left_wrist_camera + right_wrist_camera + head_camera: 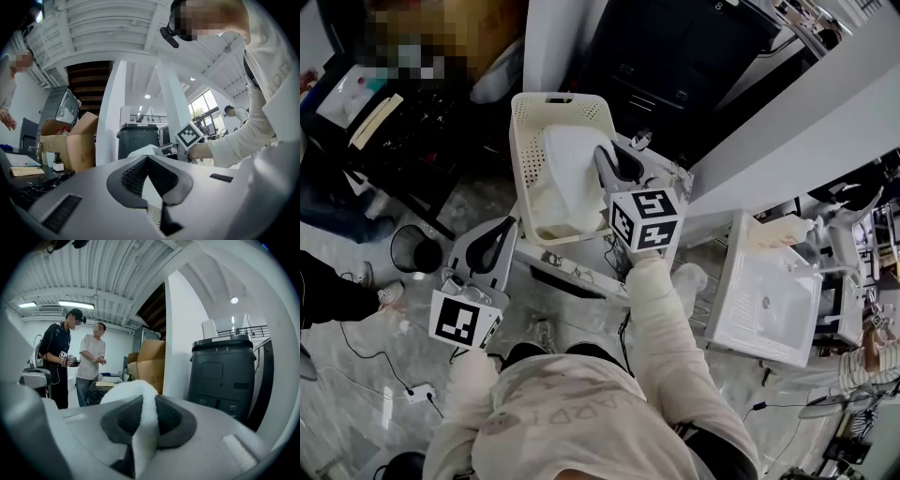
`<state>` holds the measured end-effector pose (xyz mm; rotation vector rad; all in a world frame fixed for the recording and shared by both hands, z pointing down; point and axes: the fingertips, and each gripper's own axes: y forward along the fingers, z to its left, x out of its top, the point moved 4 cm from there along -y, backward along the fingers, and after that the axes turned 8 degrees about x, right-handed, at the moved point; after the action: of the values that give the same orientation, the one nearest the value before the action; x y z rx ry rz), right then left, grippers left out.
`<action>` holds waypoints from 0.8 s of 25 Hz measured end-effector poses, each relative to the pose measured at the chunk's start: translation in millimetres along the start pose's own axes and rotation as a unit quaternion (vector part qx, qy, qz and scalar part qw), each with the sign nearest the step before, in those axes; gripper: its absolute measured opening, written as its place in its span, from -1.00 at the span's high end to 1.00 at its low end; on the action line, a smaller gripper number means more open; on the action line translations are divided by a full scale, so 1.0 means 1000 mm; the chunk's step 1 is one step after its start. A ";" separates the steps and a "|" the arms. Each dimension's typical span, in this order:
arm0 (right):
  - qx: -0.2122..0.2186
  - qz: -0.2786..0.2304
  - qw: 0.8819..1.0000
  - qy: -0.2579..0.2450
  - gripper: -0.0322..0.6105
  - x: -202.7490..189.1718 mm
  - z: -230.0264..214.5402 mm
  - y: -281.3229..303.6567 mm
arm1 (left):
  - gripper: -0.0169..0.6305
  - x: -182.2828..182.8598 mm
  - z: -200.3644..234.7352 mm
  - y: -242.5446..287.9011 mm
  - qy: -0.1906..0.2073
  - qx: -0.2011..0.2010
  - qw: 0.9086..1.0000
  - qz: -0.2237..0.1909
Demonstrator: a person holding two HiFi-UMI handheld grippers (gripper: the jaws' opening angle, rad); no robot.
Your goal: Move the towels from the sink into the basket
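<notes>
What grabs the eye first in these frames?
The white terry towel stands out first: it is pinched between the jaws of the right gripper and drapes down into the cream perforated plastic basket at the top centre of the head view. The left gripper hangs lower left, its jaws together on nothing. The white rectangular sink at the right shows no towel in it.

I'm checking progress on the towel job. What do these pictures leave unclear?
- Head view: the basket floor is covered by the towel that the right gripper holds; any towels beneath are hidden.
- Head view: the sink is small and all white; a white towel inside could go unseen.
- Left gripper view, right gripper view: each gripper's own body fills the lower frame; neither basket interior nor sink shows.
</notes>
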<state>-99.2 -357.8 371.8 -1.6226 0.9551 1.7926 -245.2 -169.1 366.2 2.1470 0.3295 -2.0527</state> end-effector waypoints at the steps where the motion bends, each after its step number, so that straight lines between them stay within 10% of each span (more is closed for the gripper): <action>1: 0.000 0.006 1.000 0.004 0.67 -0.004 -0.001 0.004 | 0.94 -0.001 0.001 0.001 -0.008 0.003 1.000 0.003; 20: 0.010 0.093 0.994 0.056 0.63 -0.059 -0.007 0.047 | 0.94 -0.015 0.012 0.014 0.005 0.001 1.000 0.011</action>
<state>-124.0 -387.8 437.3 -1.6838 1.2059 1.8211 -253.4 -186.6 379.6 2.1527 0.3042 -2.0321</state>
